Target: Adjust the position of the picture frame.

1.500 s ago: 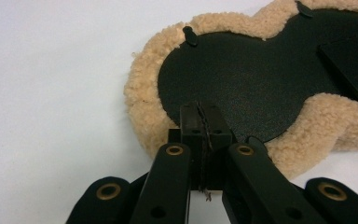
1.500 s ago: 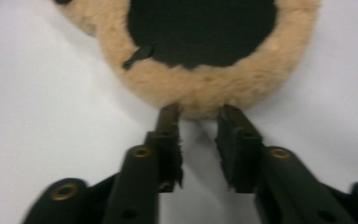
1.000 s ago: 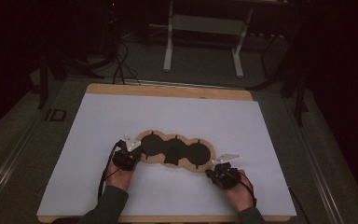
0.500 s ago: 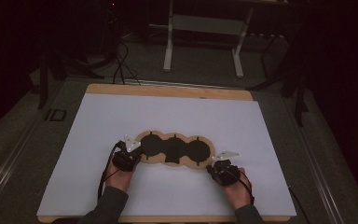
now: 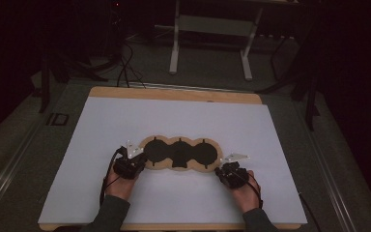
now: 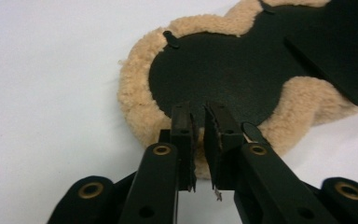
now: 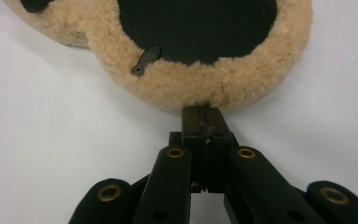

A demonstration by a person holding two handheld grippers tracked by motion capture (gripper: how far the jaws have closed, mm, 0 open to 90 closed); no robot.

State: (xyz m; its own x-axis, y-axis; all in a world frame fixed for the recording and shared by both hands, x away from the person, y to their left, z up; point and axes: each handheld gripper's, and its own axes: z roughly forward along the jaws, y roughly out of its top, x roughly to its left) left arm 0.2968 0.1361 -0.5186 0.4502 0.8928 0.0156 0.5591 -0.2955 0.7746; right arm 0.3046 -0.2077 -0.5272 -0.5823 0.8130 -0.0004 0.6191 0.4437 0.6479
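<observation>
A fleecy tan pad [image 5: 179, 153] with a black middle, shaped like three joined rounds, lies flat on the white table [image 5: 174, 116], a little nearer the person's side than the centre. The left gripper [image 5: 134, 163] sits at the pad's left end, the right gripper [image 5: 224, 170] at its right end, each held in a hand coming in from the bottom edge of the high view. In the left gripper view the pad [image 6: 242, 70] lies just ahead and the left gripper [image 6: 199, 135] has its jaws a small way apart; they have just been opening, and the fleecy rim sits by the gap without being pinched. In the right gripper view the right gripper [image 7: 202, 122] has its jaws pressed tight together, their tips at the fleecy edge of the pad [image 7: 191, 56]; whether a bit of fleece is caught between them I cannot tell
</observation>
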